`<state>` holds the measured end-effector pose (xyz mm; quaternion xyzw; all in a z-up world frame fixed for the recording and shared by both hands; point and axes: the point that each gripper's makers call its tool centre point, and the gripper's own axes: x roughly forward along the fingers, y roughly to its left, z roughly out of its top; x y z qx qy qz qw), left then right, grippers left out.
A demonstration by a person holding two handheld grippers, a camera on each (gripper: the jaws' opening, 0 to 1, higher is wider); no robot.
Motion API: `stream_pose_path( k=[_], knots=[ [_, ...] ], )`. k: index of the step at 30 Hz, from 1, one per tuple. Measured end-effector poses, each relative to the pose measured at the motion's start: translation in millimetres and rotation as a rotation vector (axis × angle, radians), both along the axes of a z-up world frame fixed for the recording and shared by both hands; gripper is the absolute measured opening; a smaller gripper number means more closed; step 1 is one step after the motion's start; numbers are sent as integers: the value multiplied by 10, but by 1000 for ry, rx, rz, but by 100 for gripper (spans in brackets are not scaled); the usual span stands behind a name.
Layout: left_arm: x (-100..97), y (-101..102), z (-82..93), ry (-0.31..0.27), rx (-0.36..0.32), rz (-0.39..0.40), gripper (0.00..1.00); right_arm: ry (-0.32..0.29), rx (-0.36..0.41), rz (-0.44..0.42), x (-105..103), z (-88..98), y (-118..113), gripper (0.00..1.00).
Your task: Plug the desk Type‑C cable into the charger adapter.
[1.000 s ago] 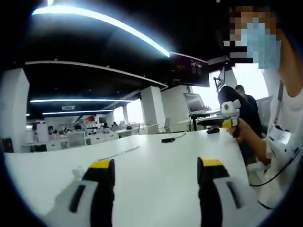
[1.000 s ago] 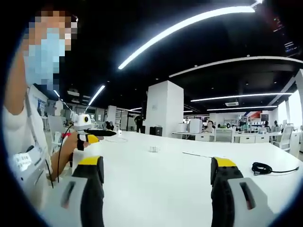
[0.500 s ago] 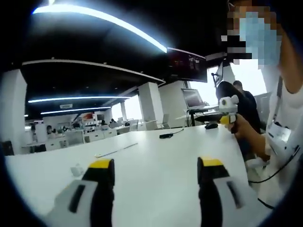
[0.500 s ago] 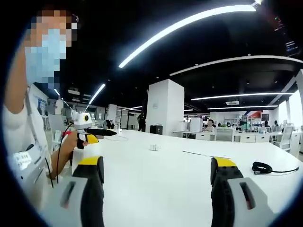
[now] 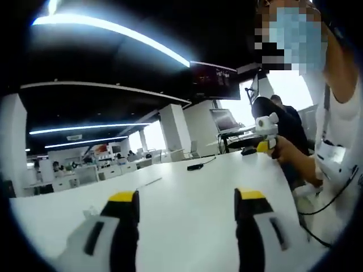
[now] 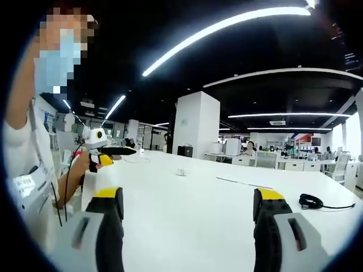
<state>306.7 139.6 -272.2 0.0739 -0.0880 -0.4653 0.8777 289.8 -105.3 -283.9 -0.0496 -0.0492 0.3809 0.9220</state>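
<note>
Since a second ago my left tongs (image 5: pixel 187 198) have swung a little, so the small white charger adapter (image 5: pixel 89 213) sits lower beside my left jaw, and the black cable (image 5: pixel 198 165) lies farther across the white worktop (image 5: pixel 187 181). Both jaws stand spread, holding nothing. My right tongs (image 6: pixel 190 198) are spread and empty too; from them the adapter (image 6: pixel 181 171) rests mid-worktop, well apart from the coiled cable (image 6: pixel 312 201) near my right jaw.
</note>
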Motion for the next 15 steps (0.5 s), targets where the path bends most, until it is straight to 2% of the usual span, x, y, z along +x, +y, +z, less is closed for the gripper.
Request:
stream_pose_path(
  k=[7, 10, 14, 15],
  knots=[
    [-19, -4, 52, -22, -20, -12, 65, -3, 17, 10, -12, 28, 3, 98],
    [-11, 5, 58, -21, -26, -14, 54, 3, 27, 11, -10, 29, -10, 98],
    [-3, 12, 66, -18, -42, -12, 54, 9, 30, 10, -14, 21, -30, 98],
    [6, 15, 41, 3, -35, -2, 55, 8, 30, 10, -17, 23, -33, 98]
  ],
)
